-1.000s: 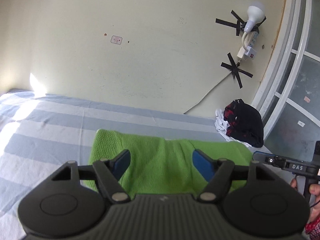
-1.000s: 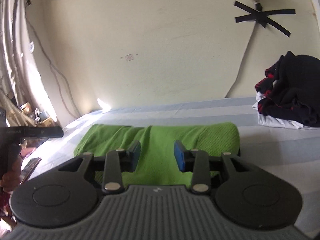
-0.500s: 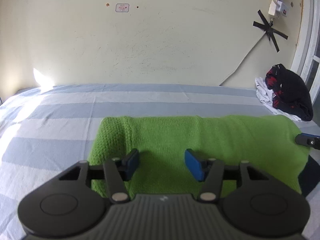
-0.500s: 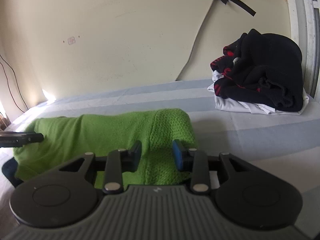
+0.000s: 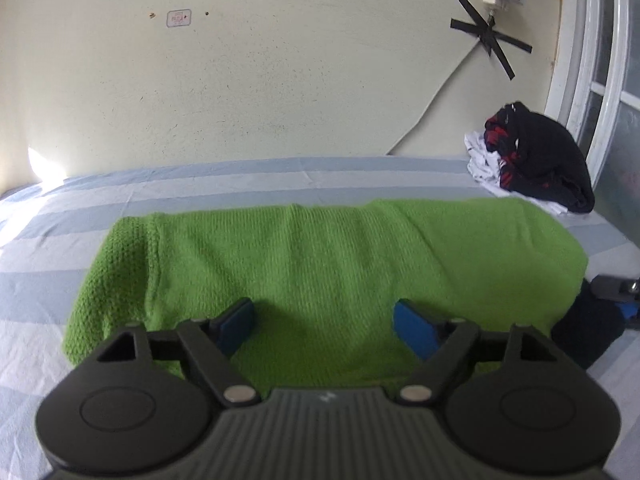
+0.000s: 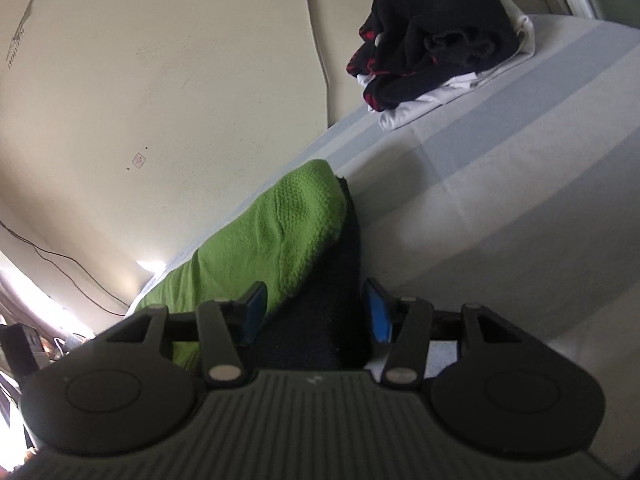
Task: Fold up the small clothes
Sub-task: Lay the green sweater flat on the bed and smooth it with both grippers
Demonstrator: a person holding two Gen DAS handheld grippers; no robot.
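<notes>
The green knitted garment point(image 5: 320, 256) lies spread on the striped bed point(image 5: 48, 280), just ahead of the left claw point(image 5: 324, 322), whose jaws are opening over its near edge with nothing pinched. The right claw point(image 6: 316, 312), also opening, straddles a dark cloth point(image 6: 320, 320) at the garment's end, likely to release after laying a fold. No readable writing is visible.

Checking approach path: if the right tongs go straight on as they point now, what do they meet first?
Probably the dark cloth lying between the opening right tongs, beside the green knit garment; depth is unclear.
</notes>
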